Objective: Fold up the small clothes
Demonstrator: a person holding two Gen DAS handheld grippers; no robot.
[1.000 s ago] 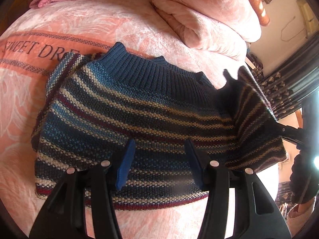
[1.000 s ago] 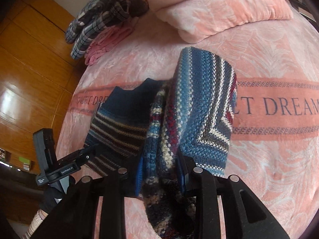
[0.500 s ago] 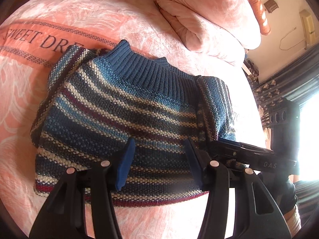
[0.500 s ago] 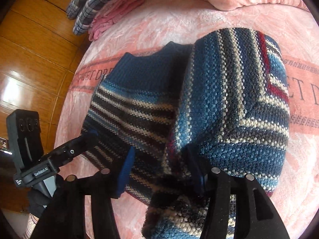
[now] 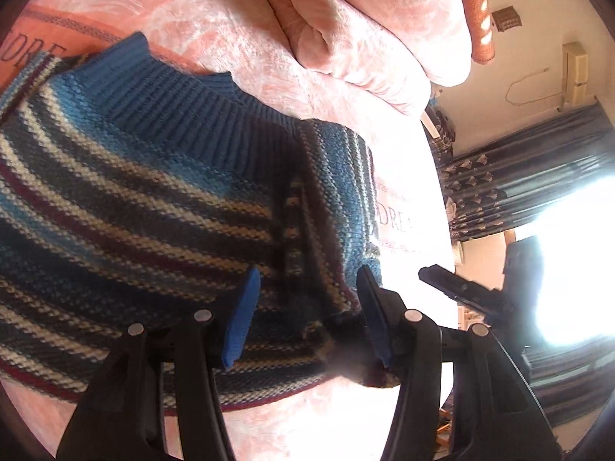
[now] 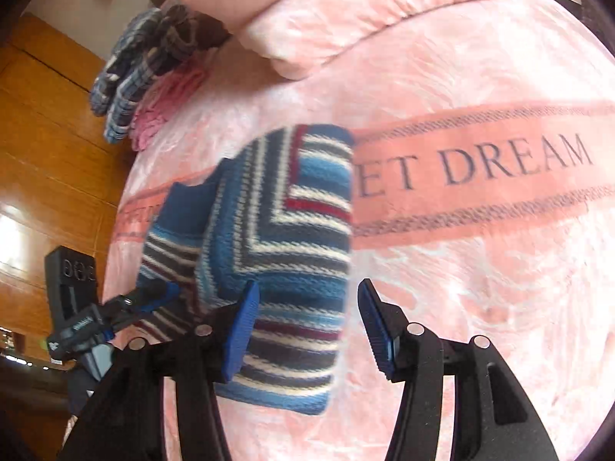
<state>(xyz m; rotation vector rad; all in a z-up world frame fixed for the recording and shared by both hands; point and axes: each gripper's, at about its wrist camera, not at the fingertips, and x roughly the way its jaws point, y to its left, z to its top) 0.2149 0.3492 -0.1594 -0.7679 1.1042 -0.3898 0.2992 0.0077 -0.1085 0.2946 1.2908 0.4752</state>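
Note:
A small knitted sweater with blue, white and maroon stripes lies flat on the pink bed, its ribbed blue collar pointing away. One sleeve is folded across the body; in the right wrist view it lies on top of the sweater. My left gripper hovers open over the sweater's hem on the folded-sleeve side. My right gripper is open above the sweater's right edge, holding nothing. Each gripper shows in the other's view: right gripper, left gripper.
A rolled pink quilt lies beyond the collar. A pile of plaid and pink clothes sits at the bed's far left corner. Wooden floor lies past the left edge, dark curtains past the other side.
The right gripper carried the sleeve over the sweater's body, opened, let it go and drew back to the right. The left gripper moved closer, towards the folded side.

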